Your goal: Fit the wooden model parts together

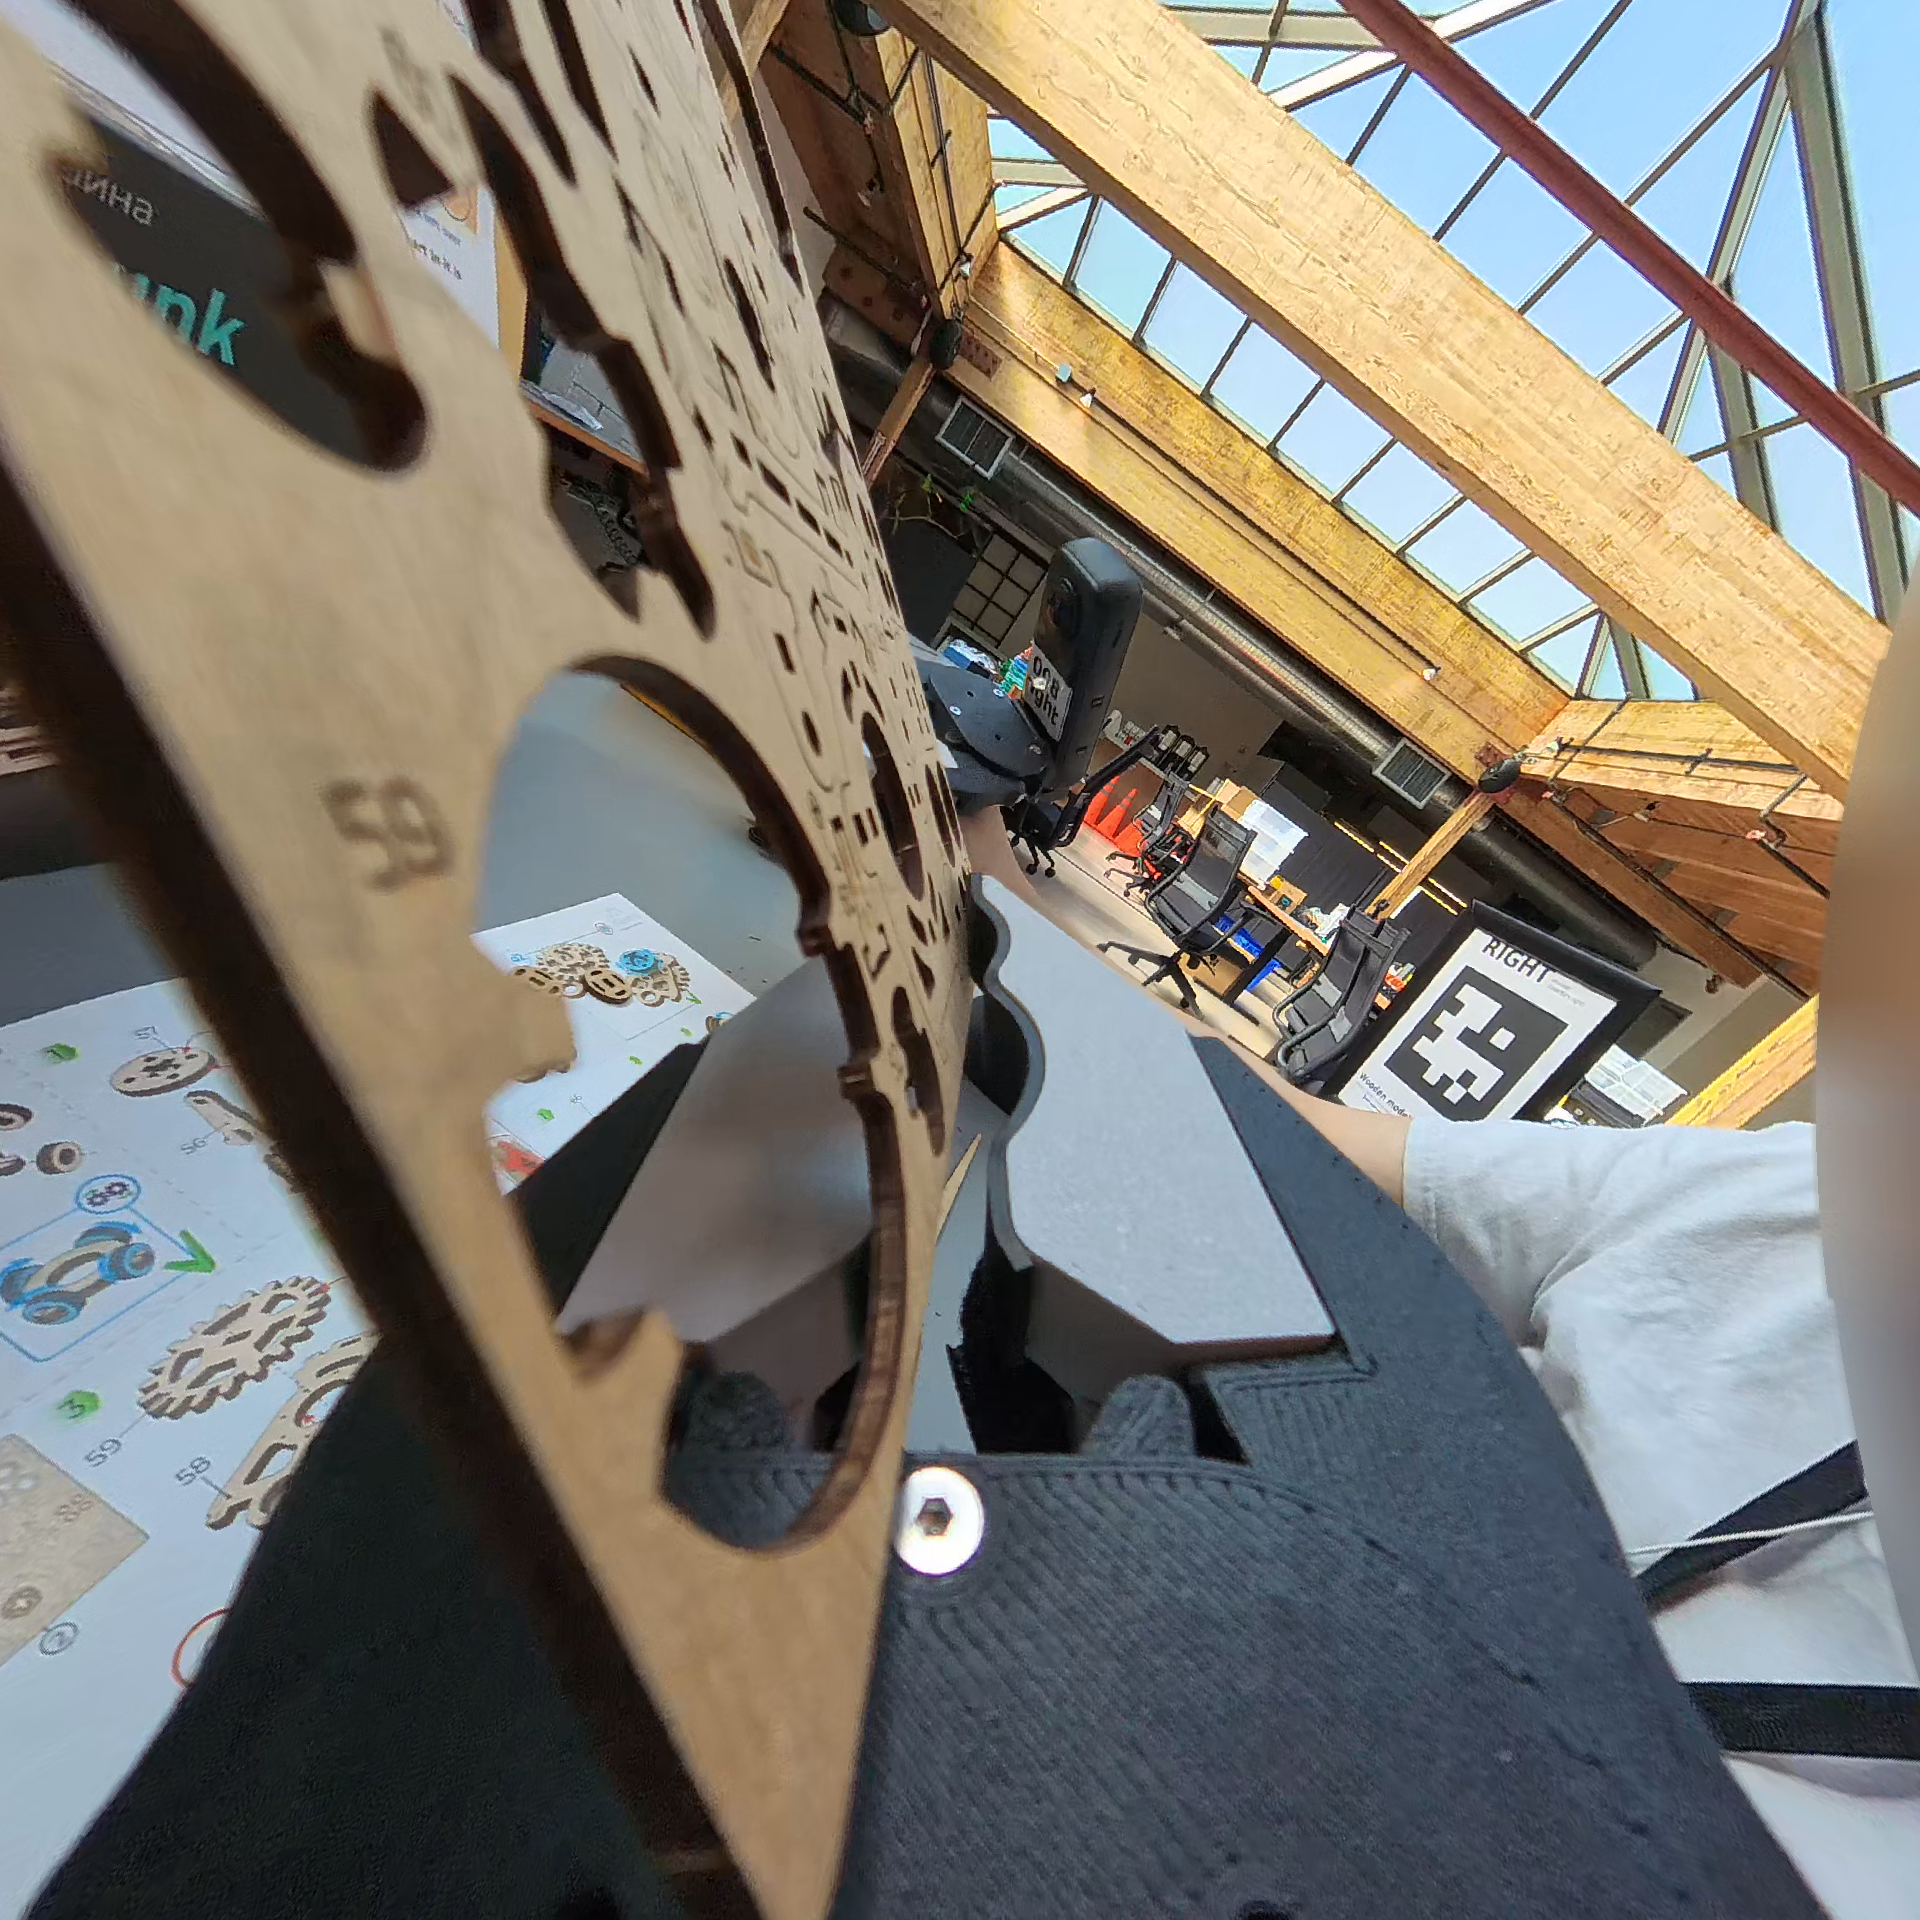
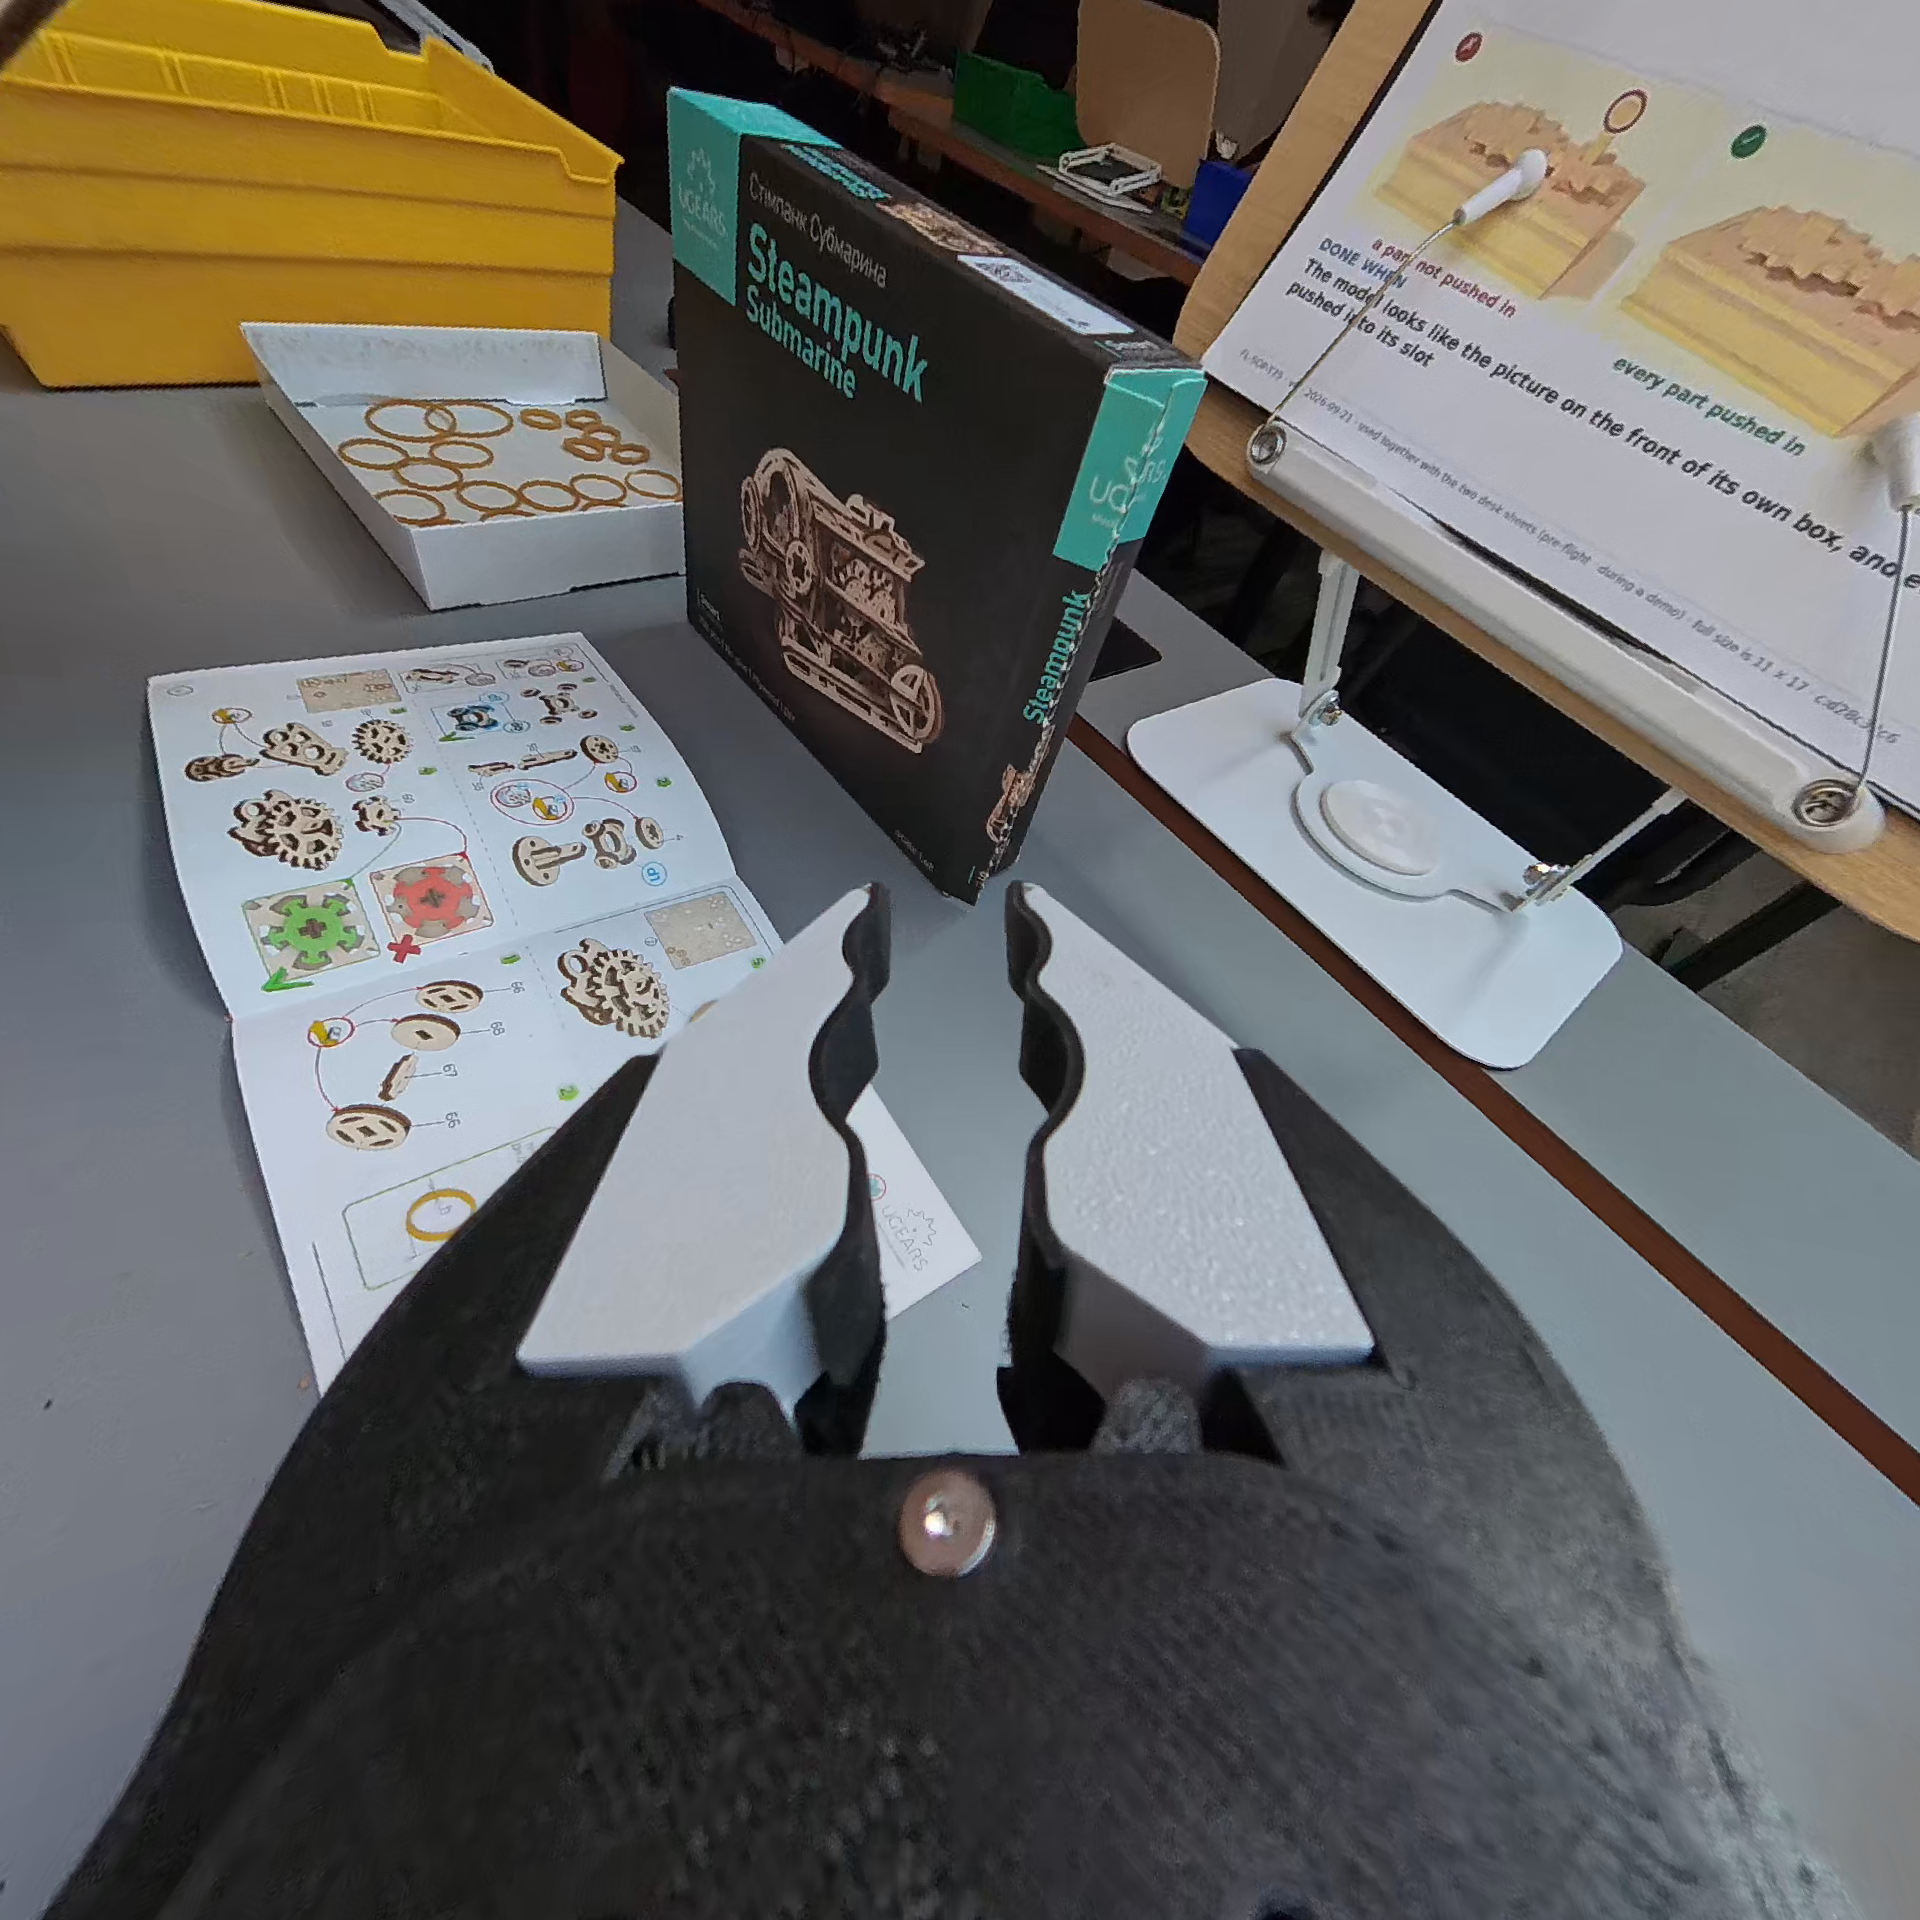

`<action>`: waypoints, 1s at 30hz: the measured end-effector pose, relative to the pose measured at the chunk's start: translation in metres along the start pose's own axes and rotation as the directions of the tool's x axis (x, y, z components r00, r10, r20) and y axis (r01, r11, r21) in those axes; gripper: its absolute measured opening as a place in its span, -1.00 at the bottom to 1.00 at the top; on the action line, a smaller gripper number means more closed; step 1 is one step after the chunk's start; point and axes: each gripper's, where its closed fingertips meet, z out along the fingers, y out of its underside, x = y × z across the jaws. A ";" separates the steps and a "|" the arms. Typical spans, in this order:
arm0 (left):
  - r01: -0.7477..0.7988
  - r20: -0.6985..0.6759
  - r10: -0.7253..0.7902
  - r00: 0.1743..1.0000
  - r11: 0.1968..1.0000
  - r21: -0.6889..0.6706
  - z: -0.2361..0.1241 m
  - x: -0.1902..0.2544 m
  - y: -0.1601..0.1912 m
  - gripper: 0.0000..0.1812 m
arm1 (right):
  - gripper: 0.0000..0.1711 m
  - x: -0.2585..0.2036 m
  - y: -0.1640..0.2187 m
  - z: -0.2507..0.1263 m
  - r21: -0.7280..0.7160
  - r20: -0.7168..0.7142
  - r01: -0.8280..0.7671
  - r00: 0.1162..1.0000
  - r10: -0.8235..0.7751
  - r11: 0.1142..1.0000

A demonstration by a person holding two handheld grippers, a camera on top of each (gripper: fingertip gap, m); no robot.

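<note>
My left gripper point(image 1: 961, 1049) clamps the laser-cut wooden sheet point(image 1: 343, 644), held tilted on edge above the instruction leaflet point(image 1: 135, 1226). My right gripper point(image 2: 945, 914) hangs parted and empty over the grey surface point(image 2: 104, 1299), the model's box point(image 2: 883, 499) just ahead.

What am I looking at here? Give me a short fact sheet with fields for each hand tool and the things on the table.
left gripper: shut on the wooden parts sheet, held up and tilted; several parts already punched out
right gripper: open, empty, above the grey table
instruction leaflet: unfolded flat on the table
kit box: dark, standing upright behind the leaflet
white tray: holds rubber bands
yellow bin: far left corner
document stand: white base, props a printed sheet, right side
</note>
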 end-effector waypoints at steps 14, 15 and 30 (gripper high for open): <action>-0.082 0.016 0.084 0.996 0.991 -0.102 0.012 0.002 0.021 -0.93 | -0.65 -0.152 -0.090 -0.002 -0.061 0.710 -0.647 0.507 0.488 0.760; -0.087 -0.003 0.087 0.996 0.990 -0.109 0.014 0.006 0.023 -0.93 | -0.88 -0.157 -0.086 0.000 -0.100 0.714 -0.665 0.470 0.519 0.740; -0.082 0.038 0.087 0.995 0.989 -0.125 0.007 0.002 0.017 -1.00 | -0.69 -0.153 -0.081 -0.007 -0.129 0.746 -0.624 0.451 0.490 0.771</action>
